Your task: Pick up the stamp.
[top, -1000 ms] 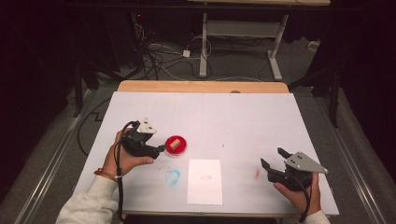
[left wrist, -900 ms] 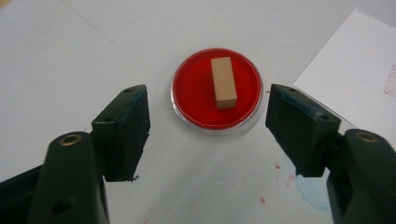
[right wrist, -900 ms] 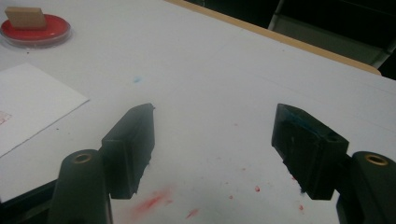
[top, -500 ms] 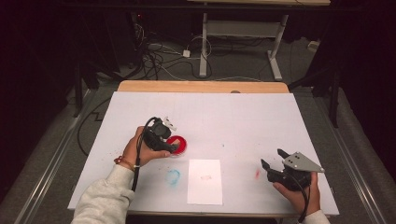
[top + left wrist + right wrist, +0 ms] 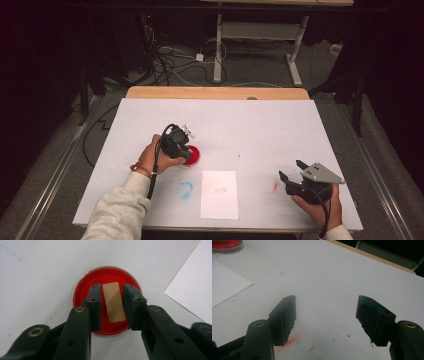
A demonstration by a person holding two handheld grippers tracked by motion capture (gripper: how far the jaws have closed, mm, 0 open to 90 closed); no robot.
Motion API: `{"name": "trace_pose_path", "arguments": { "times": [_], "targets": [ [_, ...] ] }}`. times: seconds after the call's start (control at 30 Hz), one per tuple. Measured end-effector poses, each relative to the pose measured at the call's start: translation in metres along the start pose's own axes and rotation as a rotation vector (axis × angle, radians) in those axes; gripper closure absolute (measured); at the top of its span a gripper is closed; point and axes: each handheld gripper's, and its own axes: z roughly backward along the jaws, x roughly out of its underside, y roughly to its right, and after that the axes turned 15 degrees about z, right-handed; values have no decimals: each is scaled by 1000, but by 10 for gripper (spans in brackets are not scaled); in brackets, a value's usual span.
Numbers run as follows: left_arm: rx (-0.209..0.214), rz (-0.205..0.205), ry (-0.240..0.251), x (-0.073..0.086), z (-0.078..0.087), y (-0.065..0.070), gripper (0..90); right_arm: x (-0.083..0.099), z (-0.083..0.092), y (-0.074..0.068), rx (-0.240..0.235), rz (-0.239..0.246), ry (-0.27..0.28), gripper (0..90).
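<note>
While claw straddles, wooden block between jaws

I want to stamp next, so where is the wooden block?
In the left gripper view, the wooden block lies in the red dish, between the left gripper jaws, left of the paper sheet.

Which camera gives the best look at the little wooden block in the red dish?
The left gripper view: the wooden block lies in the red dish, between the open left tongs, seen close from above. The high view has the hand covering it; the right gripper view catches the dish's edge.
</note>
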Motion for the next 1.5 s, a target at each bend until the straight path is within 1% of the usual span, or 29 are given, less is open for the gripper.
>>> {"name": "trace_pose_path", "arguments": {
  "times": [0.03, 0.3, 0.6, 0.67, 0.83, 0.93, 1.13, 1.23, 1.37, 1.5],
  "targets": [
    [2, 0, -2, 0, -1, 0, 734, 0, 0, 0, 1, 0, 0, 329],
    [-14, -18, -11, -1, -2, 3, 739, 0, 0, 1, -8, -1, 7, 328],
    [-24, -19, -20, -2, -4, 4, 735, -1, -1, 1, -10, -1, 6, 331],
    [-21, -19, -23, -2, -5, 3, 736, 0, 0, 1, -11, -6, 4, 332],
    [-31, -22, -25, -2, -6, 5, 740, 0, 2, 3, -3, -16, 8, 335],
    [-20, -7, -20, -2, -6, 4, 740, -1, 1, 3, -1, -16, 8, 335],
    [-9, -3, -12, 0, -6, 2, 741, -3, -2, 2, -4, -12, 11, 336],
    [6, 6, -5, 1, -6, -1, 741, -3, -4, 2, -11, -11, 7, 337],
    [-1, 8, -1, 1, -7, 1, 741, -3, -6, 1, -18, -6, 3, 336],
    [4, 15, 6, 3, -6, 0, 741, -2, -5, 1, -18, -9, 4, 336]
  ]
}}
